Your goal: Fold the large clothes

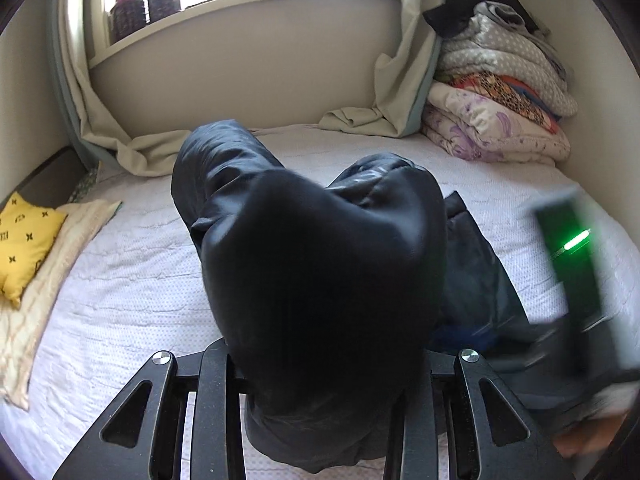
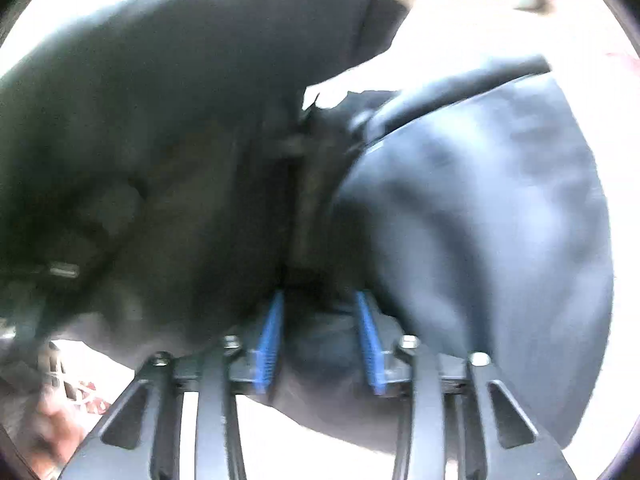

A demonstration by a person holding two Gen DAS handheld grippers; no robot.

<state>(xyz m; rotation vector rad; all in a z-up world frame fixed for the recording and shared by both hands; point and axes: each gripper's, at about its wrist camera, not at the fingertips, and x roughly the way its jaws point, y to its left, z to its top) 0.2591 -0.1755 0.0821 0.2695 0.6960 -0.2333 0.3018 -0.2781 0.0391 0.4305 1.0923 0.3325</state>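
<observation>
Left wrist view: left gripper [image 1: 320, 396] is pinching a thick bunch of the black jacket [image 1: 316, 264]; the fabric fills the gap between the jaws and hides the pads, and the bundle rises off the bed [image 1: 132, 280] in front of the camera. The rest of the garment trails down to the right onto the pale quilted bedcover. A blurred dark unit with a green light [image 1: 574, 240] at the right edge is the other handheld gripper's body. Right wrist view, heavily blurred: right gripper [image 2: 320, 340] has its blue pads [image 2: 270, 340] standing apart, jacket cloth lying between them; the right-hand pad shows a gap to the cloth, so no firm pinch is evident. Jacket fills most of this view, with a zipper line running up the middle. Surroundings: yellow patterned cushion [image 1: 24, 240] at far left, stack of folded quilts [image 1: 500, 100] in the far right corner, cream curtain [image 1: 396, 96] pooled on the mattress, two jars [image 1: 146, 8] on the windowsill.
</observation>
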